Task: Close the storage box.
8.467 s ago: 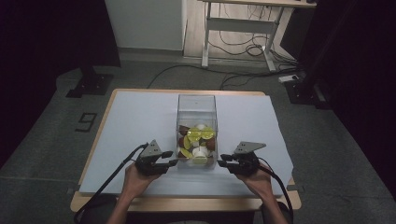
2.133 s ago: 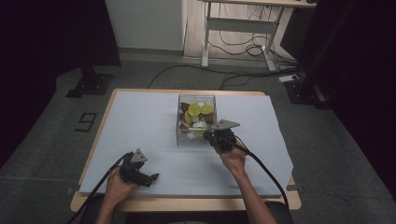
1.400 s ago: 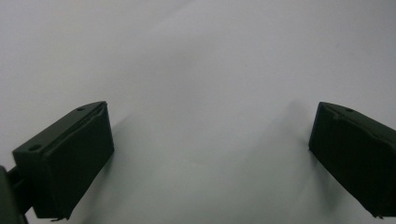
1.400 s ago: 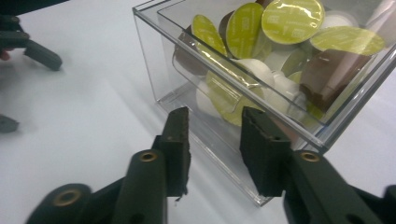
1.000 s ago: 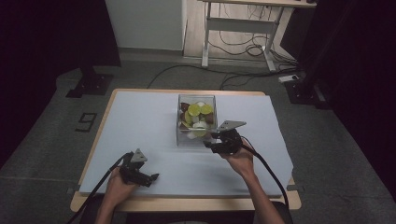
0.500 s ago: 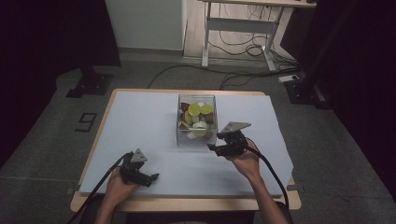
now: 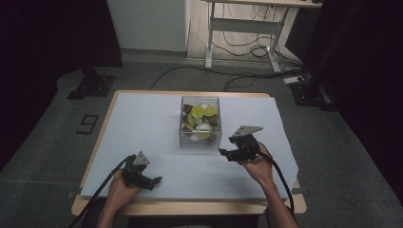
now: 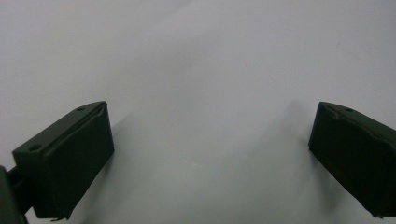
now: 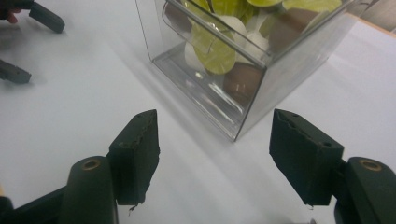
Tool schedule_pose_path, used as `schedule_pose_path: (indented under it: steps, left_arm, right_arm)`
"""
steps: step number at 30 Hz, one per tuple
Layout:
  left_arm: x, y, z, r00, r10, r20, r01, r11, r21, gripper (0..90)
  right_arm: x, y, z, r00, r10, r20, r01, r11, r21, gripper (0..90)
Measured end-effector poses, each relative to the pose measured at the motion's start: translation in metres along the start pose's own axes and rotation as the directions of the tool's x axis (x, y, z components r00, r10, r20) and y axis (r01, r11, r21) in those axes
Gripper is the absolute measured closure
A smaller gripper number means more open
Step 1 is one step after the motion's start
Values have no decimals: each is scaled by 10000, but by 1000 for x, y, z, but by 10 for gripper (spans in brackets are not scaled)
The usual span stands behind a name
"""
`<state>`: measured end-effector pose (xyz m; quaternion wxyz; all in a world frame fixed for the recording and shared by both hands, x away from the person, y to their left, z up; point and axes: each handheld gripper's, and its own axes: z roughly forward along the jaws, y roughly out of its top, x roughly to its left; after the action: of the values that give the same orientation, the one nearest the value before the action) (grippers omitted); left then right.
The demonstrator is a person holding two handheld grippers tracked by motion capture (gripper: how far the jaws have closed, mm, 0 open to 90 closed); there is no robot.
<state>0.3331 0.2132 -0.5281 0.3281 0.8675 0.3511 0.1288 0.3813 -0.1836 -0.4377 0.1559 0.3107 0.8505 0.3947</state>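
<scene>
A clear plastic box [image 7: 200, 124] stands at the middle of the table, holding several round capsules with yellow-green, white and brown tops. My right gripper [image 7: 223, 155] is just off the box's front right corner, a small gap away, open and holding nothing. In the right gripper view the box [image 9: 243, 60] sits just beyond the spread jaws of the right gripper [image 9: 215, 140], its near corner between them. My left gripper [image 7: 155, 182] rests low near the front left edge, open. Between the left gripper's [image 8: 210, 135] jaws lies only bare white cover.
A white cover [image 7: 142, 123] lies over the wooden table, whose front edge [image 7: 190, 207] is near both hands. The left gripper [image 9: 29, 45] appears far off at the right gripper view's top left. Behind the table are a desk frame [image 7: 247, 28], floor cables and a black stand [image 7: 90, 85].
The right gripper has drawn back from the box's front, toward the right and the person, jaws open. The left gripper has stayed still. The box now stands farther back than 8.5 s ago.
</scene>
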Motion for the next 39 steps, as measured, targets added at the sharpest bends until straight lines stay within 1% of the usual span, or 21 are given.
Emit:
schedule_pose_path:
  steps: [9, 13, 20, 24, 29, 35, 39]
  left_arm:
    - [0, 0, 0, 10000, 1, -2, -1, 10000, -8, 0]
    - [0, 0, 0, 10000, 8, 1, -8, 10000, 4, 0]
    - [0, 0, 0, 10000, 1, -3, -1, 10000, 8, 0]
    - [0, 0, 0, 10000, -14, -5, 14, 10000, -9, 0]
    - [0, 0, 0, 10000, -4, -3, 4, 10000, -10, 0]
    - [0, 0, 0, 10000, -11, -13, 11, 10000, -16, 0]
    - [0, 0, 0, 10000, -6, -18, 6, 10000, -18, 0]
  right_arm:
    - [-4, -9, -15, 9999, 48, 133, -47, 10000, -32, 266]
    - [-4, -13, -21, 9997, -84, 232, 83, 10000, 49, 252]
    - [-5, -24, -29, 9975, -126, 694, 103, 9994, 342, 222]
    - [-7, -31, -34, 9961, -30, 885, -15, 9987, 504, 203]
    - [-10, -42, -38, 9953, 134, 960, -190, 9982, 576, 171]
    - [-13, -57, -37, 9935, 370, 1076, -441, 9969, 651, 142]
    - [-16, -69, -35, 9902, 505, 1302, -602, 9957, 711, 135]
